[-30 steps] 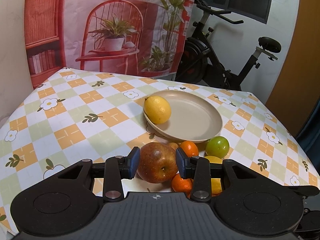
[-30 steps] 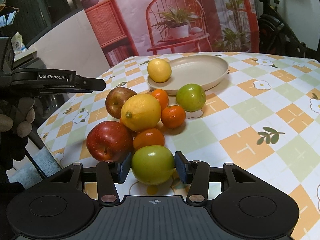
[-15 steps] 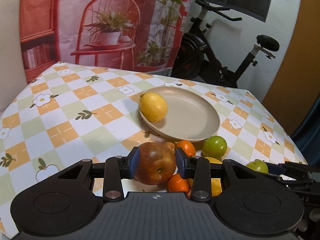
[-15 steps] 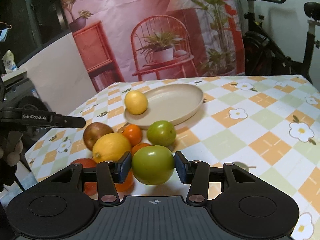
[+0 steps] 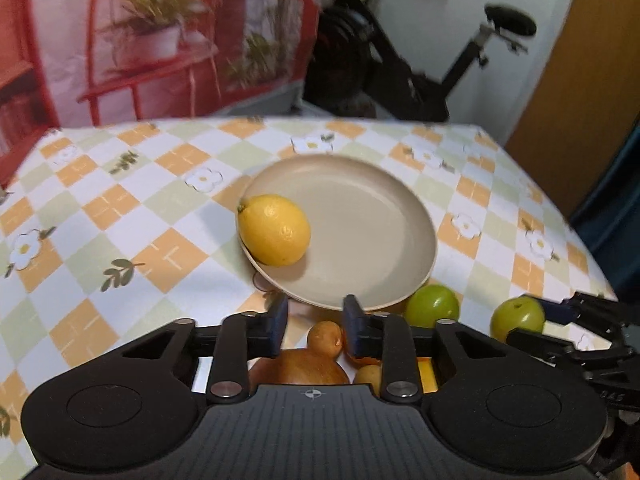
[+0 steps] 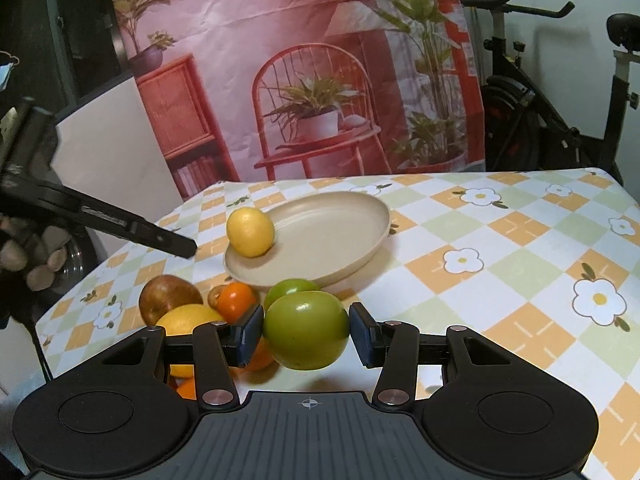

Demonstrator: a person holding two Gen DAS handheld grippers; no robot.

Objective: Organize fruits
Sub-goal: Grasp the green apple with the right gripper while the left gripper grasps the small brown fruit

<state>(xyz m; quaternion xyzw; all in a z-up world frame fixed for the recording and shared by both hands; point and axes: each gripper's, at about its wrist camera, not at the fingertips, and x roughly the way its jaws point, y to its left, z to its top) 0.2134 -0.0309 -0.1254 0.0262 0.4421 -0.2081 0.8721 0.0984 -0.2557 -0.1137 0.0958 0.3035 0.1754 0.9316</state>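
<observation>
A beige plate (image 5: 380,232) (image 6: 332,232) holds one lemon (image 5: 274,229) (image 6: 250,232). My right gripper (image 6: 306,334) is shut on a green apple (image 6: 306,330), held above the table in front of the plate; this apple also shows in the left wrist view (image 5: 517,318). My left gripper (image 5: 314,326) is open and empty, raised above the fruit pile just before the plate. Below it lie a brownish-red apple (image 5: 300,366) (image 6: 166,296), a small pear-like fruit (image 5: 325,336), tangerines (image 6: 236,300), a second lemon (image 6: 188,318) and another green apple (image 5: 432,305) (image 6: 292,286).
The table has a checked orange, green and white cloth (image 5: 120,216) (image 6: 500,264). A pink printed backdrop (image 6: 300,60) hangs behind it, and an exercise bike (image 5: 400,68) stands beyond the far right edge. The left gripper's body shows at the left of the right wrist view (image 6: 100,216).
My left gripper has let go of the brownish-red apple and risen above it, tilting toward the plate. My right gripper has lifted the green apple off the table and carried it nearer the plate.
</observation>
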